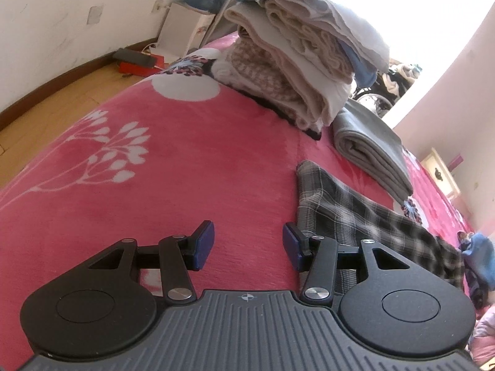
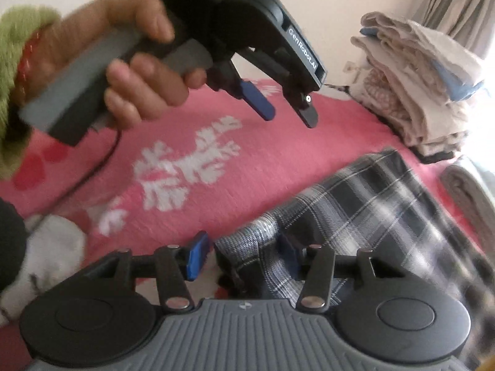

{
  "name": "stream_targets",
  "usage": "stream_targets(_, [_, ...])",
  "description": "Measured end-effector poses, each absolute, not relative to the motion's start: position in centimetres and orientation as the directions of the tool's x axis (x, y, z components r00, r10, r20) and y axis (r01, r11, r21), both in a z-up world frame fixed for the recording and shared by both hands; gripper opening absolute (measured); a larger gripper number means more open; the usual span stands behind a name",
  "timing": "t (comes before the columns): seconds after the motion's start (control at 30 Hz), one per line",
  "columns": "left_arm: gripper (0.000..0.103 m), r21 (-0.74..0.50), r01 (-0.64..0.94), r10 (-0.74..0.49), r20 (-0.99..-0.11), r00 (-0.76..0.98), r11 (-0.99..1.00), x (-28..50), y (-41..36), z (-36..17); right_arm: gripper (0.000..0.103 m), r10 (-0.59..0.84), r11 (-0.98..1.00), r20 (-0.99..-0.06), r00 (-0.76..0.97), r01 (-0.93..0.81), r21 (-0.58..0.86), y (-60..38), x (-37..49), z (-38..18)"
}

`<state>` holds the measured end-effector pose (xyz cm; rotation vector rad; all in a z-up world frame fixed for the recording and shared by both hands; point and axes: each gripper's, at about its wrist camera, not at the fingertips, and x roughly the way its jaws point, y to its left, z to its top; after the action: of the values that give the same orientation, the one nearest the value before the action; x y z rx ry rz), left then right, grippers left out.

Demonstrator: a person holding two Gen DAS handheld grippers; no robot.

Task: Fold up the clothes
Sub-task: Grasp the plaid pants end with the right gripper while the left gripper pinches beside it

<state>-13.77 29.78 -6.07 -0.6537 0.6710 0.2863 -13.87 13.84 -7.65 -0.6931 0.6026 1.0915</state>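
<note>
1. Blue-padded, my left gripper (image 1: 249, 247) stands apart over bare pink blanket (image 1: 185, 154), clamping nothing.
2. The plaid garment (image 1: 355, 213) lies just right of its right pad, lower right of frame.
3. My right gripper (image 2: 244, 258) is apart; a plaid fold sits between the pads, contact unclear through blur.

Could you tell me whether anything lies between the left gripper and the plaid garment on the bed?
Nothing visible does. The left gripper is open over bare pink blanket, and the plaid garment lies just beside its right finger. The folded stack and grey folded cloth sit farther back.
</note>
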Motion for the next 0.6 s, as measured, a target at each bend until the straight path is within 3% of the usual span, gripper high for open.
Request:
stream_targets(0.17, [0.049,-0.475,-0.438,0.031,-0.65,0.759,0.763,-13.7,30.0,-6.2,0.05,0.578,0.374,-0.729,0.366,-0.913,-0.163,13.0,-13.2,-7.7])
stream_targets(0.27, [0.049,-0.474,-0.432,0.023,-0.653,0.757,0.768,-13.4,29.9,-6.3,0.032,0.588,0.395,-0.719,0.37,-0.907,-0.144,12.8,-12.8,-7.4])
stream_targets(0.3, [0.049,-0.473,-0.429,0.021,-0.653,0.757,0.77,-13.3,29.8,-6.3,0.019,0.591,0.416,-0.715,0.373,-0.901,-0.125,12.6,-12.4,-7.2])
stream_targets(0.6, [0.051,-0.493,-0.356,-0.084,-0.669,0.738,0.794,-10.4,28.9,-7.0,0.013,0.612,0.578,-0.666,0.427,-0.816,0.009,8.4,-9.9,-4.4])
